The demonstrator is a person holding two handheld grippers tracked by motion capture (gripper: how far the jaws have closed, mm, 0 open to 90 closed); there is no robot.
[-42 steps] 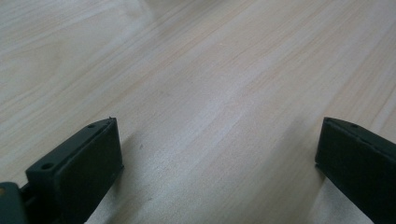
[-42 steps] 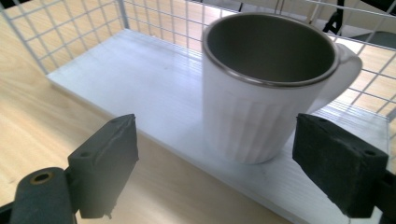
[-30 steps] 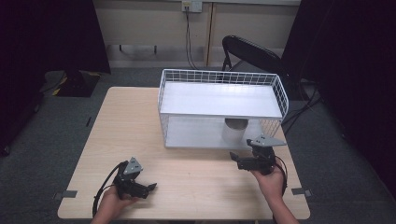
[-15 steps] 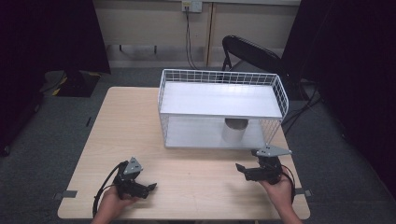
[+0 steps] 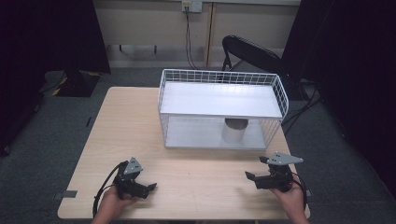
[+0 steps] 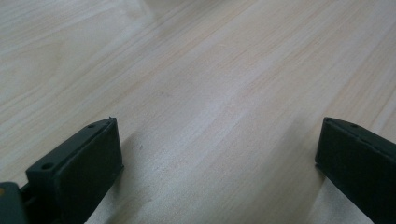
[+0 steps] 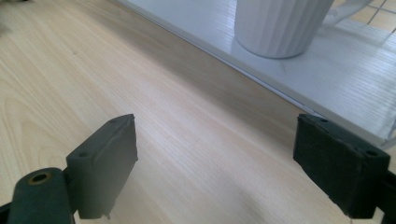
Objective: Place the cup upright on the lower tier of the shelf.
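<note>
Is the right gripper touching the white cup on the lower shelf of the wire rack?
Apart. In the right gripper view, bare table lies between the open jaws of the right gripper and the white cup, which stands on the rack's lower shelf.

Black chair (image 5: 252,51), grey carpet (image 5: 56,140)

Left gripper (image 5: 148,188), right gripper (image 5: 254,177) — fingers apart.

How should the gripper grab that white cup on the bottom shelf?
Probably by its ribbed wall, jaws one on each side, coming level from the rack's open front. The white cup stands upright on the lower shelf with the upper shelf just overhead, so reaching down from above looks blocked. The right gripper is nearest, its jaws open.
</note>
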